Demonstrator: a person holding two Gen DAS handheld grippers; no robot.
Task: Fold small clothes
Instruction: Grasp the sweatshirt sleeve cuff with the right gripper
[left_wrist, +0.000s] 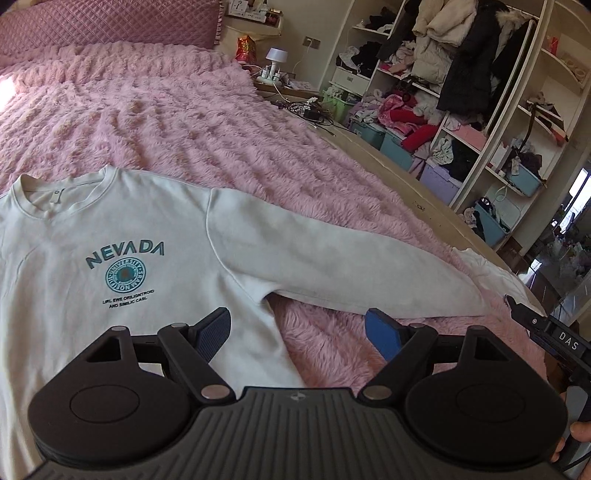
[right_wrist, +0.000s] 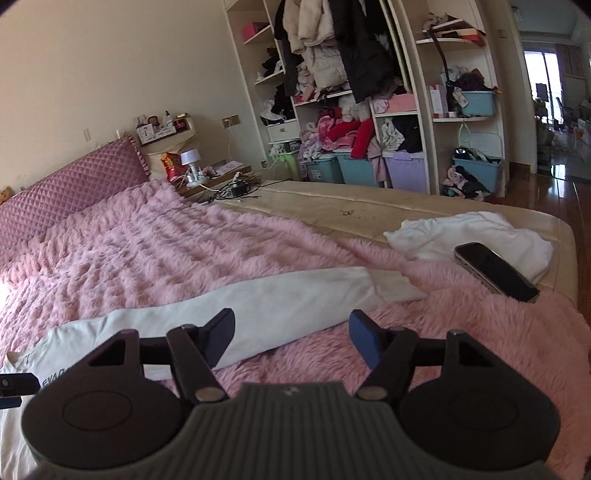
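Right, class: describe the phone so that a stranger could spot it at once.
Start at the bed's fluffy pink blanket and follow the white sweatshirt's outstretched sleeve toward the far corner. There a crumpled white cloth lies, and the phone rests on its edge. It is the only dark, glossy, hard thing among soft fabrics.

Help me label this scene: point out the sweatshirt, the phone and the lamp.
sweatshirt (left_wrist: 122, 236), left wrist view, chest above the print
phone (right_wrist: 495, 271), right wrist view, middle of the screen
lamp (right_wrist: 189, 158), right wrist view, shade
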